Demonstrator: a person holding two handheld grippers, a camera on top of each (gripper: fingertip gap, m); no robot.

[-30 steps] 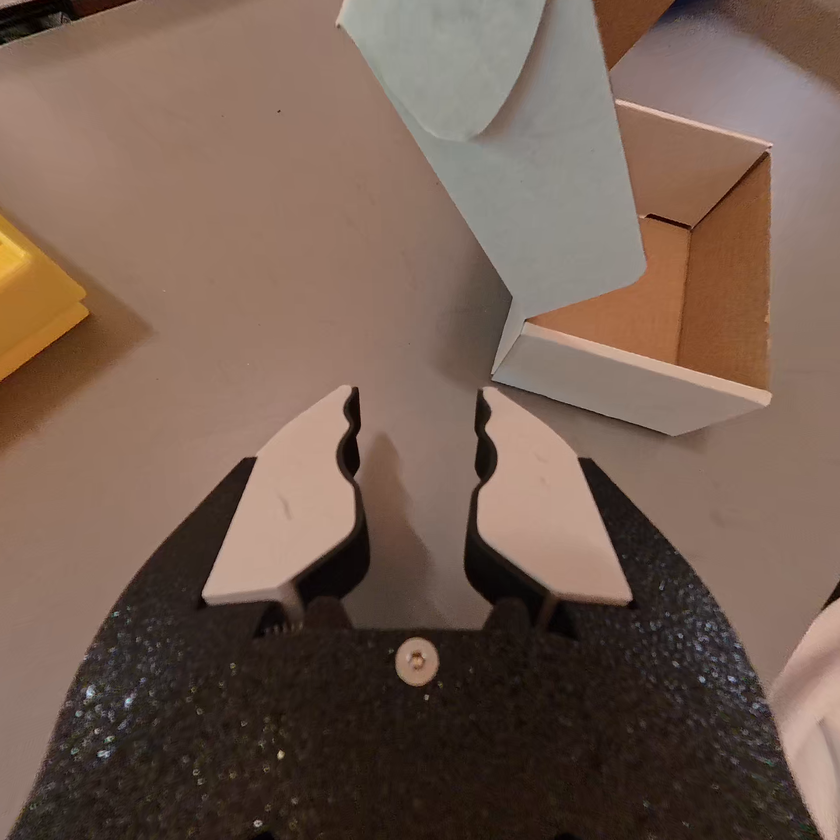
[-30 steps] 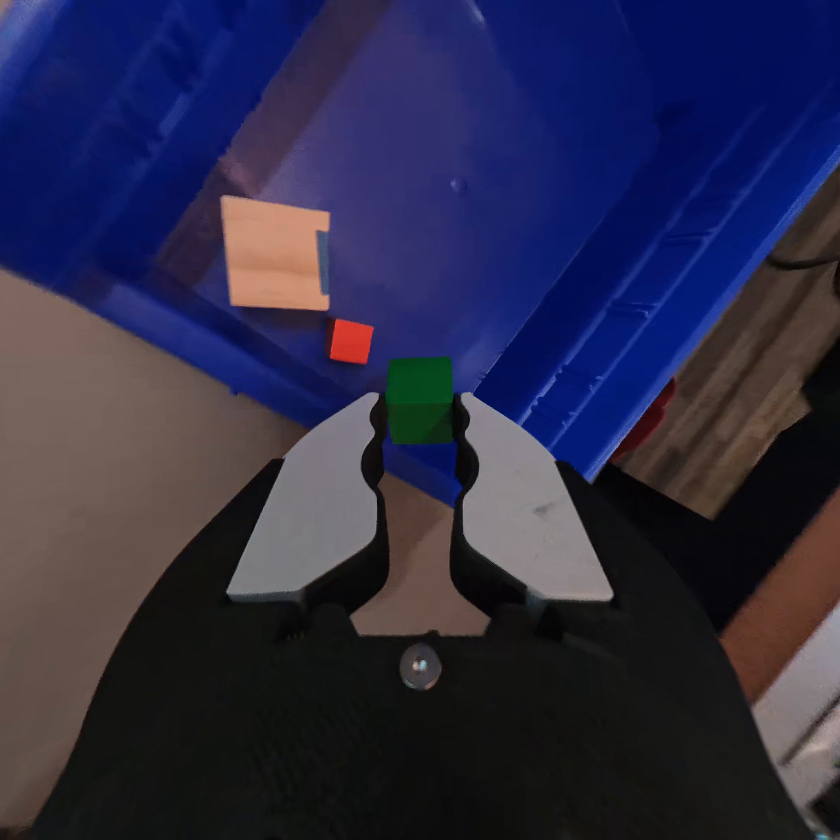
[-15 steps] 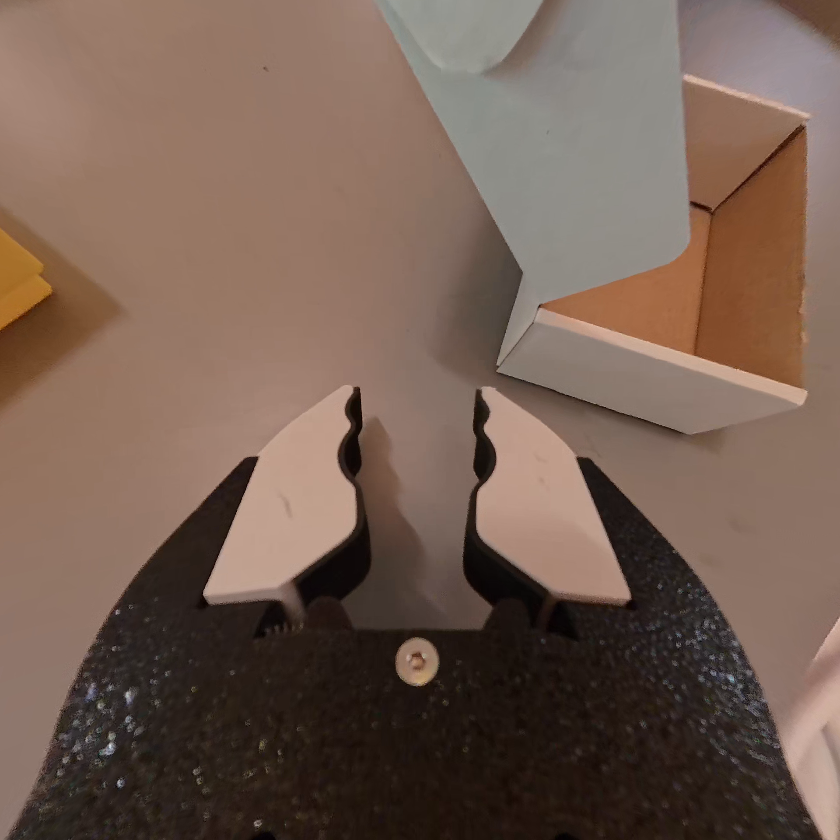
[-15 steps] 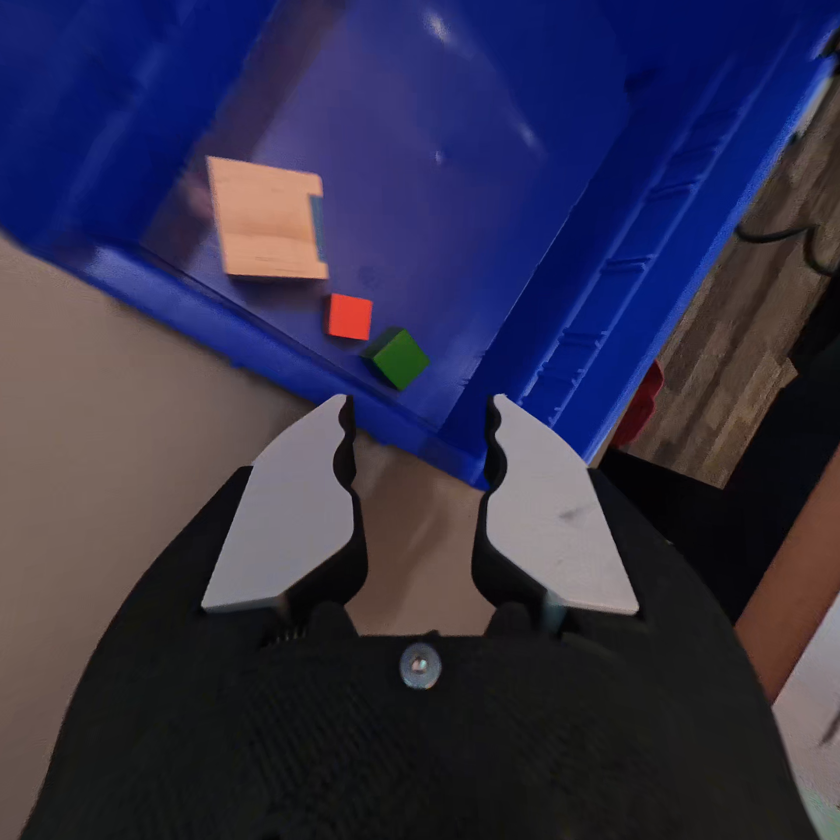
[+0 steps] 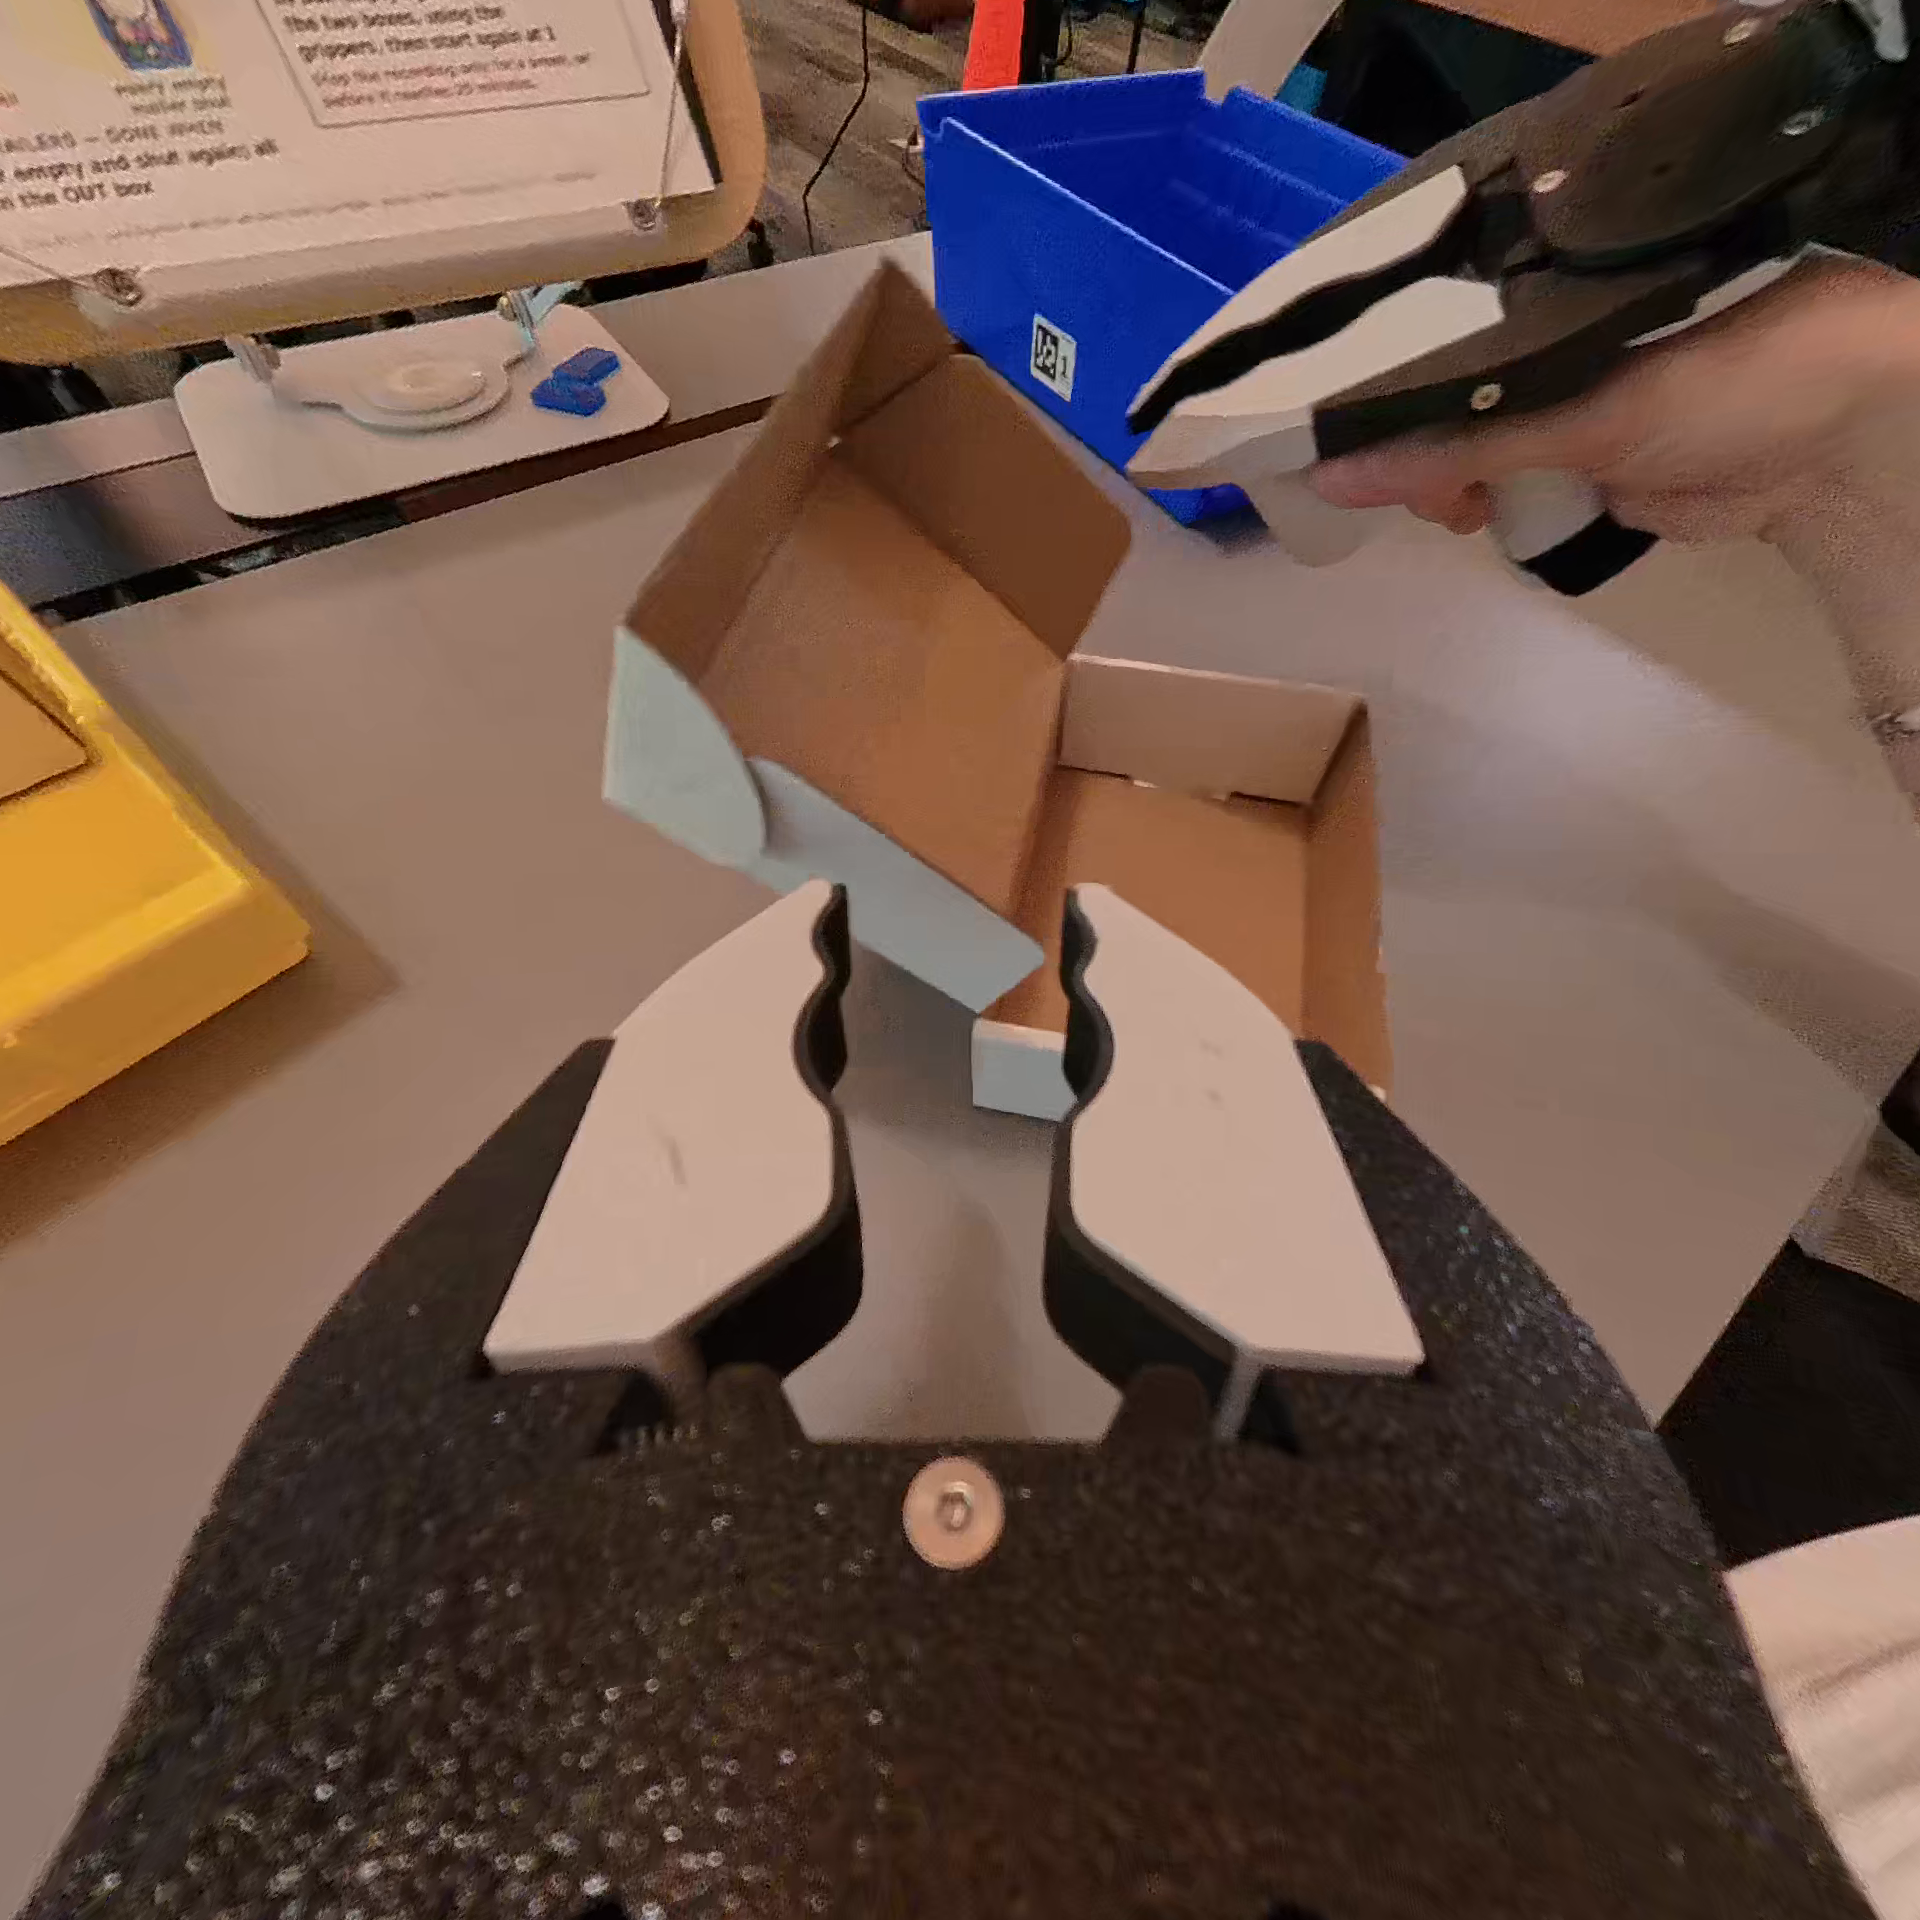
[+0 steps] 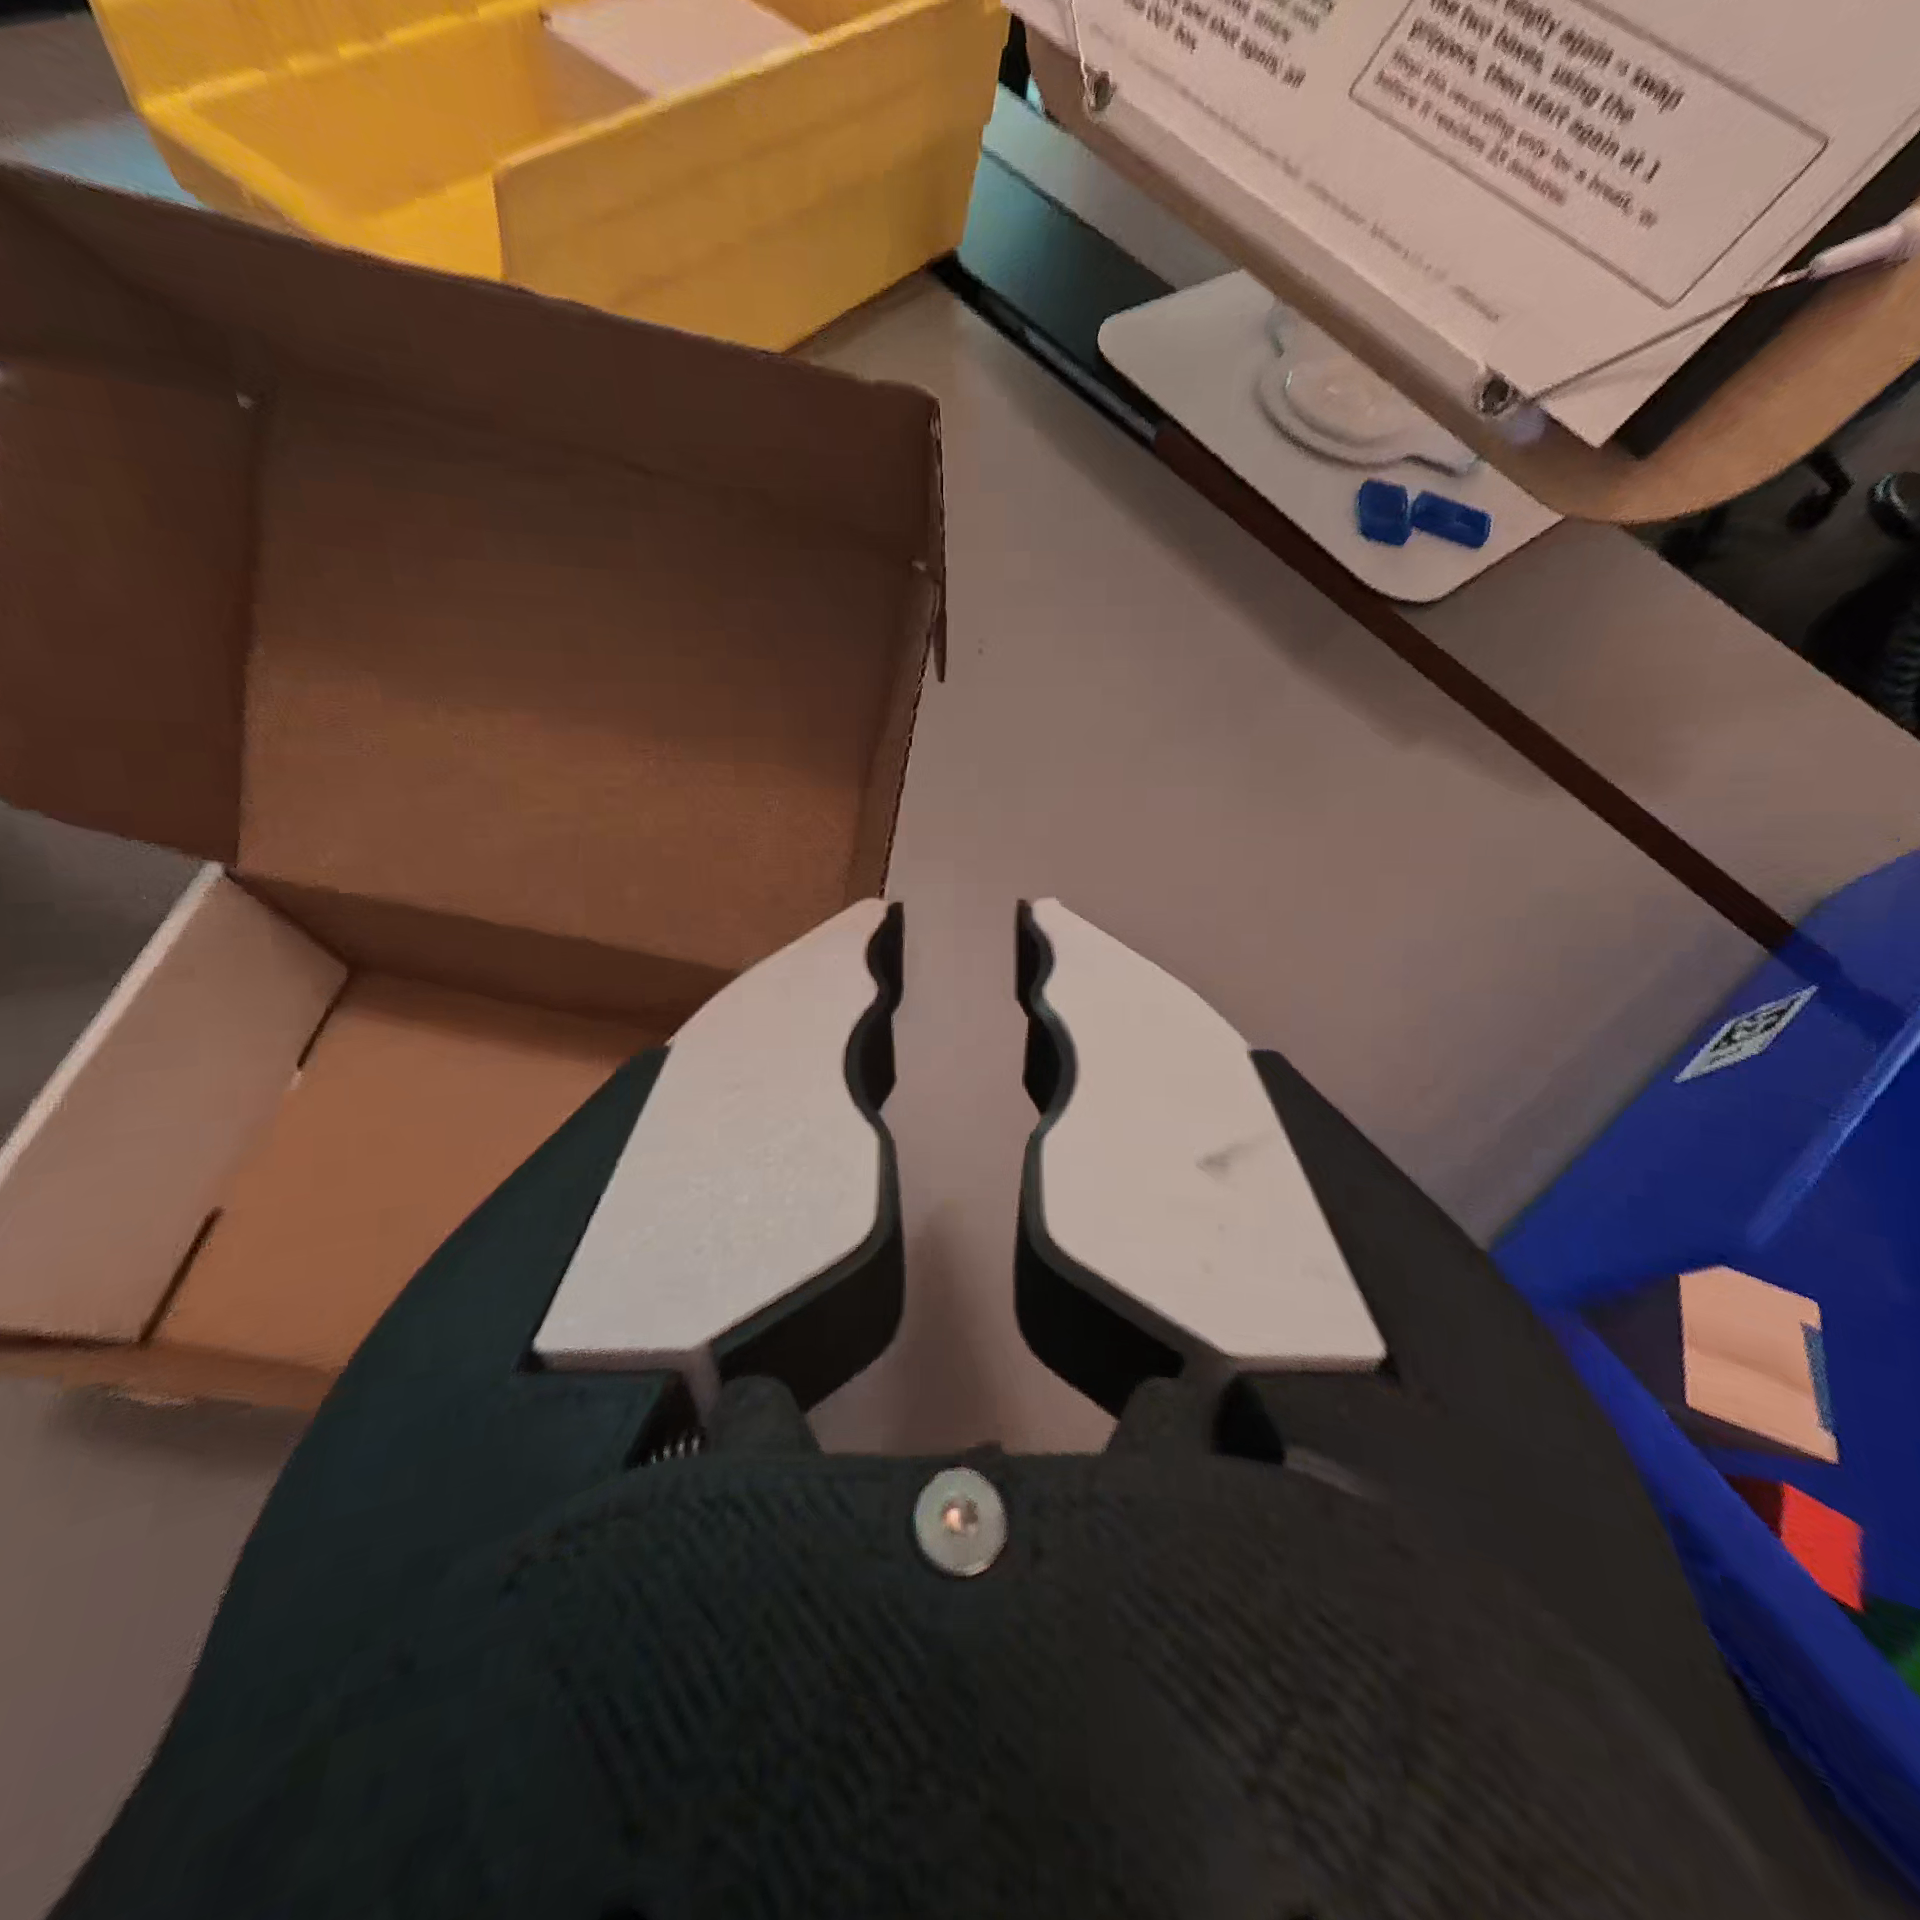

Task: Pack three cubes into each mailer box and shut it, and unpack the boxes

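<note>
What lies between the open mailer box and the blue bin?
Only bare grey table. The right wrist view shows it between the mailer box and the blue bin, with the open right tongs hovering above that stretch.

Left gripper (image 5: 948,971) hovers low over the table, jaws parted with a clear gap and nothing between them, fingers pointing forward. Right gripper (image 6: 958,961) hangs in the air too, its jaws a narrower gap apart, also empty. From the left wrist view it comes in from the upper right, tilted down to the left, a bare hand (image 5: 1621,457) wrapped around its grip.
</note>
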